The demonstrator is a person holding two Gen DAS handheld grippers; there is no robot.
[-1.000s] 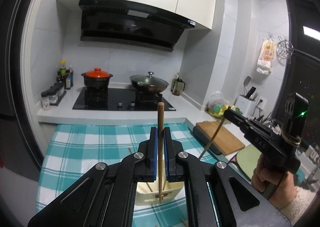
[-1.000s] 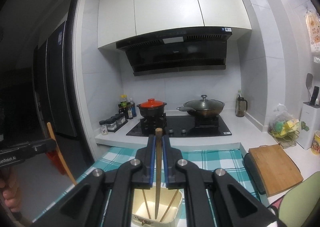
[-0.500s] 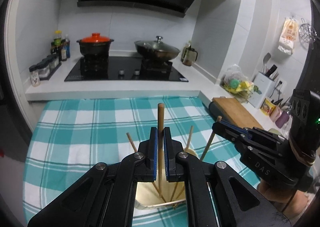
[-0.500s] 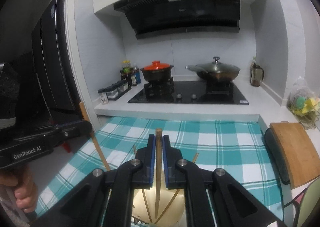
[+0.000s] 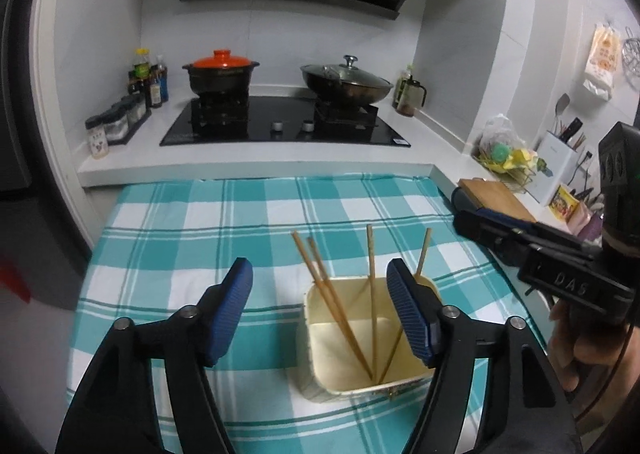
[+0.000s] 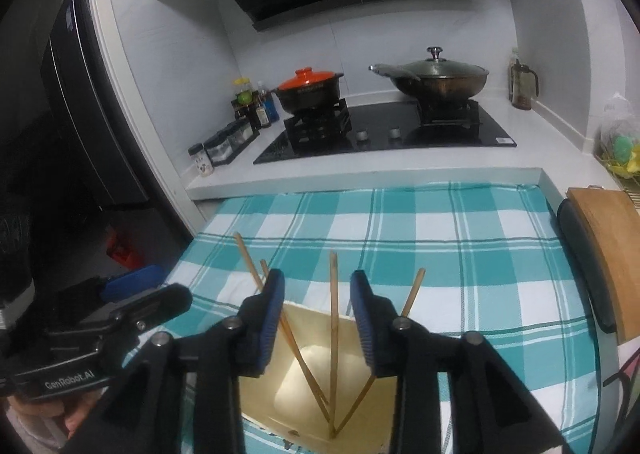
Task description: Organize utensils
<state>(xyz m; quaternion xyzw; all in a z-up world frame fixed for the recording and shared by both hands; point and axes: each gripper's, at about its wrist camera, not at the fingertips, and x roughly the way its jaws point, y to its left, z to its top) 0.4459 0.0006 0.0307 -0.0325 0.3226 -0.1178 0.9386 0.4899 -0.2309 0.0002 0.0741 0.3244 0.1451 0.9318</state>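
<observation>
Gaping wide with nothing between its blue pads, the left gripper (image 5: 320,314) hangs over the cream container (image 5: 320,350); the right gripper (image 6: 318,316) is parted less, also empty, above that box. Four chopsticks (image 5: 372,294) stand tilted inside it, on the checked tablecloth (image 5: 200,238) toward its near edge.

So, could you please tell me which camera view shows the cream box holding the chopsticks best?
The left wrist view: the box shows its whole rim and floor, with four chopsticks standing inside. In the right wrist view, the gripper's fingers cover both sides, and the near edge is cut off.
</observation>
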